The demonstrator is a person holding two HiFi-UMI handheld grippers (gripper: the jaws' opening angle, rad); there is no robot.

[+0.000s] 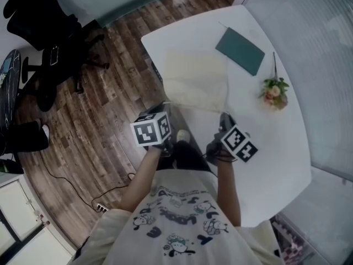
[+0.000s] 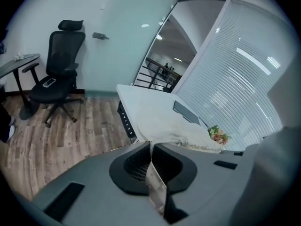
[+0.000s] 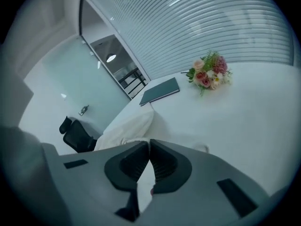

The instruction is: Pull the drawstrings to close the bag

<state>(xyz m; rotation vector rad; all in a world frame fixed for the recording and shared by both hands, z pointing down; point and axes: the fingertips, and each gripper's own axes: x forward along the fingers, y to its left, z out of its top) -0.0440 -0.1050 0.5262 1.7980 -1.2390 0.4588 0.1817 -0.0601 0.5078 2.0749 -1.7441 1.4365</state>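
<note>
The white table (image 1: 276,148) takes up most of the space in front of the person, its rounded left edge running along the wooden floor (image 1: 83,126); off that edge, well away from it, a black office chair (image 2: 60,69) stands by the pale wall; the cream bag (image 1: 196,79) lies flat and slack on the table close to that left edge, its near side just ahead of both grippers; a dark teal folder (image 1: 240,50) lies beyond it toward the far edge, apart from the bag; the left gripper (image 2: 150,145) hangs at the table's left edge, by the bag's near corner, its fingers (image 2: 136,161) pressed together with nothing I can see caught between them; the right gripper (image 3: 149,142) sits over the table just off the bag's near side, its fingers (image 3: 164,164) likewise shut tight and empty; a small bunch of pink flowers (image 1: 274,93) lies near the right edge.
</note>
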